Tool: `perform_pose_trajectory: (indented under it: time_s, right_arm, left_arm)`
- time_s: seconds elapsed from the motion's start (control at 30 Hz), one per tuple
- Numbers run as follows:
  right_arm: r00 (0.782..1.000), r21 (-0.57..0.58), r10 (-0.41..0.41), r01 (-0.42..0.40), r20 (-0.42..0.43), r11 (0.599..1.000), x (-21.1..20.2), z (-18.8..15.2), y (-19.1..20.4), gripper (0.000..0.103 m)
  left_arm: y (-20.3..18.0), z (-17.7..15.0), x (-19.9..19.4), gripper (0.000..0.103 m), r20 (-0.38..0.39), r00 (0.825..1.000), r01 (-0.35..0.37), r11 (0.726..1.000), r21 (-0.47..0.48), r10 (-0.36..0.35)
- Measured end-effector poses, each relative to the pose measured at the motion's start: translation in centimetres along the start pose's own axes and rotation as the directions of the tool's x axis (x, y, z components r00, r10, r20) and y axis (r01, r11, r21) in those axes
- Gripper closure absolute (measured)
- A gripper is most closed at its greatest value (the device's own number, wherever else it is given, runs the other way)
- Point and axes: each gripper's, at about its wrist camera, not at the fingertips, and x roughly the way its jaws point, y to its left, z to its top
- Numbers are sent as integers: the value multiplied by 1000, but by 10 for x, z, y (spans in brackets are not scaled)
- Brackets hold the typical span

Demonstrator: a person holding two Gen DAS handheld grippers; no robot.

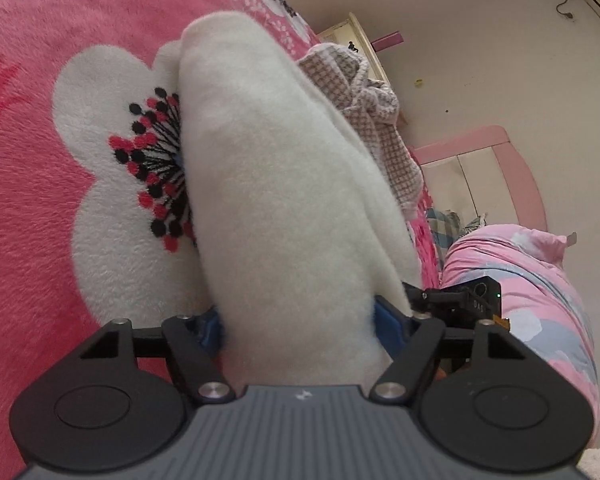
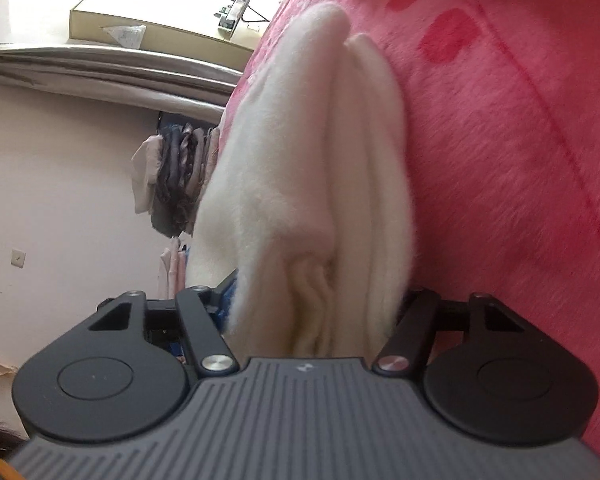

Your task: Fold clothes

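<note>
A fluffy cream-white garment (image 1: 276, 184) fills the middle of the left wrist view, folded into a thick bundle over the pink blanket (image 1: 28, 128). My left gripper (image 1: 300, 320) is shut on its near end, and the fabric covers most of the blue pads (image 1: 388, 320). In the right wrist view the same white garment (image 2: 308, 184) hangs in several folded layers beside the pink blanket (image 2: 520, 160). My right gripper (image 2: 312, 316) is shut on those bunched layers, with its fingertips hidden in the fabric.
A checked pink-and-white garment (image 1: 372, 108) lies crumpled behind the white one. A pink patterned quilt (image 1: 540, 288) sits at the right by a pink headboard (image 1: 512, 160). Hanging clothes (image 2: 176, 176) and a cardboard box (image 2: 148, 28) stand past the bed edge.
</note>
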Motion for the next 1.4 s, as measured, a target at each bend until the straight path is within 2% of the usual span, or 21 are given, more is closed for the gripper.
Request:
perform_pose_trajectory:
  time_s: [0.13,0.3,0.37,0.43,0.53,0.6,0.7,0.77,0.87,0.97,1.0,1.03,1.07,1.1,1.13,1.23,1.3,1.37,1.4]
  right_arm:
    - [998,6,38,-38,-48,999,4,-22,13,39]
    - [986,23,89,-86,-144,996,13,-69,25,39]
    - [978,14,57,-56,-199,998,19,-89,22,36]
    - [976,-12,12,-15,-216,1000,19,-99,20,35]
    - [977,-53,-42,32,-207,998,7,-98,34,35]
    - [977,-164,-123,95,-174,982,-8,-96,56,35]
    - [963,-380,-256,208,-81,901,-31,-97,96,40]
    - [963,-504,-268,220,-25,836,-30,-109,117,49]
    - [961,-668,-271,240,60,705,-28,-126,150,55]
    - [956,-798,-255,264,144,541,-26,-143,182,60]
    - [949,-826,-272,277,157,491,-21,-149,184,62]
    - [926,-834,-351,299,137,464,-6,-154,166,67]
    - [903,-844,-410,316,128,434,7,-161,148,70]
    - [894,-855,-424,328,144,401,15,-168,133,70]
    - [888,-862,-430,338,160,377,20,-173,123,70]
    - [875,-858,-461,346,149,379,24,-164,145,71]
    - [886,-850,-436,346,158,396,15,-158,165,75]
    - [903,-854,-364,367,231,370,7,-151,183,75]
    - [898,-853,-355,386,260,351,9,-147,183,75]
  left_arm:
    - [-5,-17,-33,30,-6,1000,-16,1000,2,16]
    - [-10,-67,-75,29,-67,995,-72,997,26,74]
    - [-5,-88,-79,28,-101,985,-135,989,53,139]
    - [1,-101,-87,28,-82,980,-177,983,55,181]
    - [-2,-98,-117,31,-10,985,-171,984,46,172]
    - [-11,-93,-138,31,53,982,-185,979,85,181]
    - [-37,-96,-157,31,150,973,-206,953,220,176]
    - [-57,-102,-153,35,186,968,-223,914,338,167]
    - [-85,-111,-119,42,157,972,-229,827,513,172]
    - [-89,-131,-77,48,83,973,-221,761,610,217]
    - [-86,-139,-66,47,105,965,-250,726,640,239]
    - [-83,-146,-60,48,117,962,-261,698,667,248]
    - [-82,-150,-57,48,120,963,-257,686,680,242]
    - [-81,-153,-55,47,123,963,-256,678,689,239]
    - [-83,-153,-54,45,126,962,-262,678,687,243]
    - [-86,-153,-52,44,134,957,-277,672,687,257]
    - [-84,-155,-51,44,138,955,-281,665,691,261]
    - [-85,-156,-50,42,144,954,-287,661,693,263]
    - [-85,-157,-52,42,144,954,-286,661,694,262]
